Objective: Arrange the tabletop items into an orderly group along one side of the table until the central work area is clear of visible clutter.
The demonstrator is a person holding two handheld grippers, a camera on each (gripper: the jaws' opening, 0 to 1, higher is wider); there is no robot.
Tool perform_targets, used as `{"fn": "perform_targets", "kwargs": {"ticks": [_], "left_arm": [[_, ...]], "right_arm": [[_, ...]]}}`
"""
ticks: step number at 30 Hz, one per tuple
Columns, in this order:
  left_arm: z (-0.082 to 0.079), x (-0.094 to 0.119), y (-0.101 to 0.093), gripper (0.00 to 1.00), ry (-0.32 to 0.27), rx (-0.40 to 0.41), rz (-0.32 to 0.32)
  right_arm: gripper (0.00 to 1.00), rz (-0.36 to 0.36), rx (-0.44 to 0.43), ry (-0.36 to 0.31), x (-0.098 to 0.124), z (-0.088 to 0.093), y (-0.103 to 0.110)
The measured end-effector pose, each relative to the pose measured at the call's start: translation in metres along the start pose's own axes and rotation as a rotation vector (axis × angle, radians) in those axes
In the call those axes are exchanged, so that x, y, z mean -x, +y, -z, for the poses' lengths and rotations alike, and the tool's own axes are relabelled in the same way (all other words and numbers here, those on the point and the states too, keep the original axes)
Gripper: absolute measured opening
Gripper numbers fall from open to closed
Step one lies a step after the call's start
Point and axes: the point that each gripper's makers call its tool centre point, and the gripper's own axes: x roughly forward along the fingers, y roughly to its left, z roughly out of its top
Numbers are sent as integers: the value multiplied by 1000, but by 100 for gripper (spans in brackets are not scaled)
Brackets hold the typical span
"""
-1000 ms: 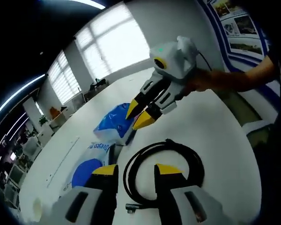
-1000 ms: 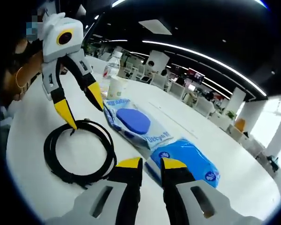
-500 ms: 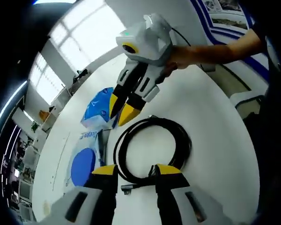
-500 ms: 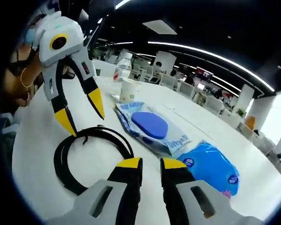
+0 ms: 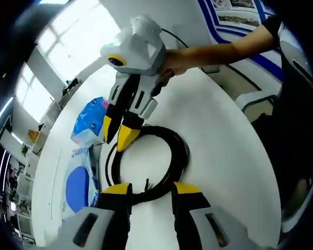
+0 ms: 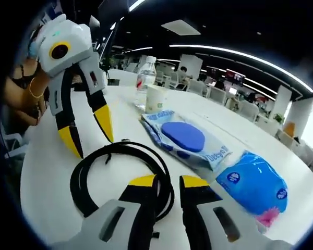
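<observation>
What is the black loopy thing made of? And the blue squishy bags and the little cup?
The black coiled cable looks like rubber or soft plastic: matte, bending smoothly into rings. The two blue packs seem to be thin glossy plastic film, crinkled and shiny under the lights. The pale cup looks like paper, dull and opaque, though plastic is possible.
</observation>
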Motion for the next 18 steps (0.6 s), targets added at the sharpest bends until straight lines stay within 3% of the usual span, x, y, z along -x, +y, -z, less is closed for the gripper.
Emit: {"fn": "perform_targets", "kwargs": {"ticks": [18], "left_arm": [[0,-14,-15,26,9,-34,60]], "right_arm": [[14,-26,-39,15,-9,8,6]]}}
